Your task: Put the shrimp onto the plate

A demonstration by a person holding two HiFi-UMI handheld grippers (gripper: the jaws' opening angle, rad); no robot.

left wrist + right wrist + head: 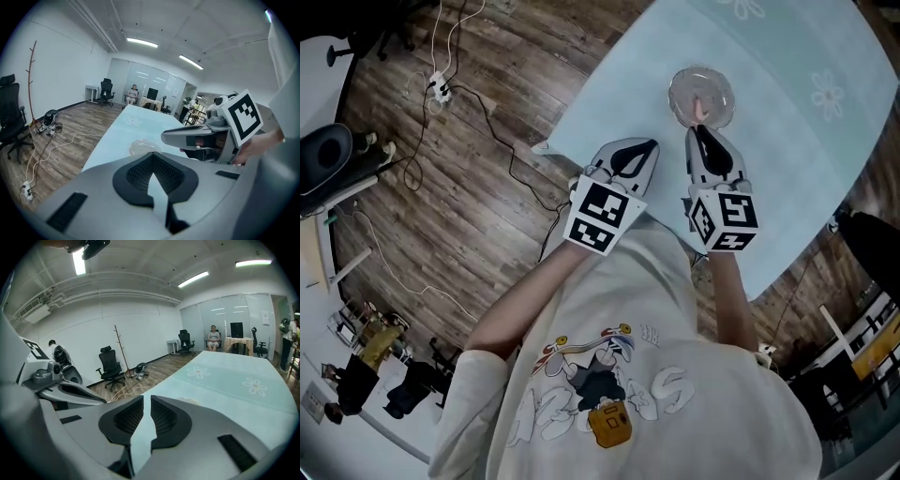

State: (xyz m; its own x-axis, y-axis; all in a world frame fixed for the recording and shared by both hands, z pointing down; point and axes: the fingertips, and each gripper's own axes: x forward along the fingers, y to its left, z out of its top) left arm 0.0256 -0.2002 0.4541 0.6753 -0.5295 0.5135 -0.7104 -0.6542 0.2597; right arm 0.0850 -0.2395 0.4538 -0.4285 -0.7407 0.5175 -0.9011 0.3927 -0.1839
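Looking down from the head view, we find the left hand-held gripper (645, 150) and the right hand-held gripper (700, 134) nearest us, side by side over the near edge of the pale blue worktop (787, 178). In the left gripper view, the left hand-held gripper (151, 157) has its jaw tips closed together with nothing between them. In the right gripper view, the right hand-held gripper (146, 401) shows only a narrow slit between its pads, and only worktop shows through it. Just beyond the right tips sits the clear plate (679, 86), with the pink shrimp (701, 106) lying on it; neither gripper touches the shrimp. Farther along the worktop we note a white flower print (827, 94). Beyond the worktop's edge lie the wooden floor (469, 197) and trailing cables (441, 89).
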